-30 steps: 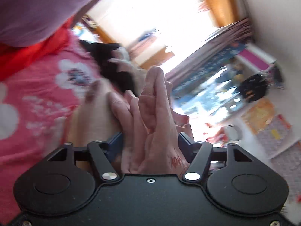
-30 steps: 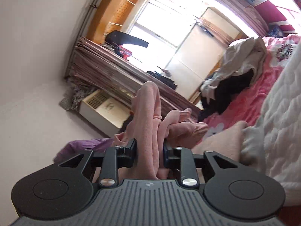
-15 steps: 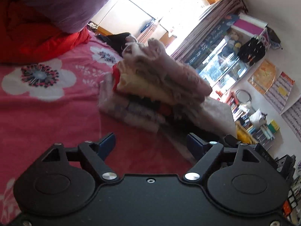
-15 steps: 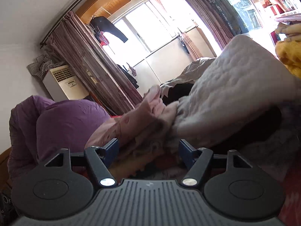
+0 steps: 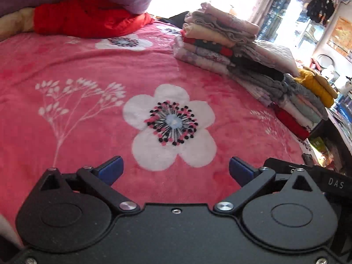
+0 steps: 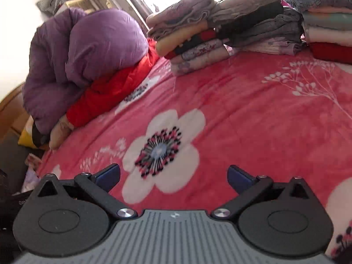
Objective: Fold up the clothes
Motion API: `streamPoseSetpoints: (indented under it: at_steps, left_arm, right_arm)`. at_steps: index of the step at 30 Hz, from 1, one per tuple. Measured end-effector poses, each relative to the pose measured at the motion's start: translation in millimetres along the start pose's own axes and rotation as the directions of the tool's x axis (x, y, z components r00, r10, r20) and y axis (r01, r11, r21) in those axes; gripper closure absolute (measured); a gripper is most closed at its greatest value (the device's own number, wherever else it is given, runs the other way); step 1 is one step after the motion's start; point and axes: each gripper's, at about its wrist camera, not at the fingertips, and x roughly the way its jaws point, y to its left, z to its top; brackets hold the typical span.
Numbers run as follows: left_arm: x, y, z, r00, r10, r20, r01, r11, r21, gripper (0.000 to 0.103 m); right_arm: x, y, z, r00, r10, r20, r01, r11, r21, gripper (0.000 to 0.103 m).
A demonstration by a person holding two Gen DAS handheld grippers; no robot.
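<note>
Stacks of folded clothes (image 5: pixel 222 41) (image 6: pixel 198 37) line the far side of a pink flowered bedspread (image 5: pixel 66 70) (image 6: pixel 253 114). A pinkish-grey folded garment (image 5: pixel 224 23) (image 6: pixel 182 15) tops the nearest stack. My left gripper (image 5: pixel 175 168) hovers over a white flower print, its jaws opening wide with nothing between them. My right gripper (image 6: pixel 173 175) also hangs above the bedspread, jaws opening wide and empty. Both blue-padded grippers are well short of the stacks.
A purple puffy jacket (image 6: pixel 83 55) and a red jacket (image 5: pixel 88 17) (image 6: pixel 114 90) lie heaped at the bedspread's edge. A yellow garment (image 5: pixel 314 83) tops the far stack. Shelves and clutter (image 5: pixel 334 132) stand past the bed's right edge. The other gripper's black body (image 5: pixel 319 178) shows at right.
Both grippers let go of the pink garment, which now lies on the nearest stack, and drew back over the bedspread. Their jaws went from closed on cloth to wide apart.
</note>
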Motion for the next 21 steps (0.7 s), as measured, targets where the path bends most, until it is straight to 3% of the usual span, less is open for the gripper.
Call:
streamPoseSetpoints:
  at_steps: [6, 13, 21]
  left_arm:
    - [-42.9, -4.3, -23.6, 0.989, 0.117, 0.093, -0.128, 0.985, 0.119, 0.0]
    - [-74.9, -9.8, -30.0, 0.98, 0.122, 0.154, -0.145, 0.978, 0.149, 0.0]
    - [-80.5, -10.6, -45.2, 0.98, 0.151, 0.131, -0.171, 0.971, 0.164, 0.0]
  right_arm:
    - [-32.7, 33.7, -22.9, 0.997, -0.069, -0.019, 0.068, 0.995, -0.068, 0.0]
    - [-58.5, 60.8, -45.2, 0.992, -0.128, 0.008, 0.128, 0.983, -0.133, 0.0]
    - [-64.5, 65.1, -57.3, 0.979, -0.202, 0.013, 0.202, 0.965, -0.171, 0.0]
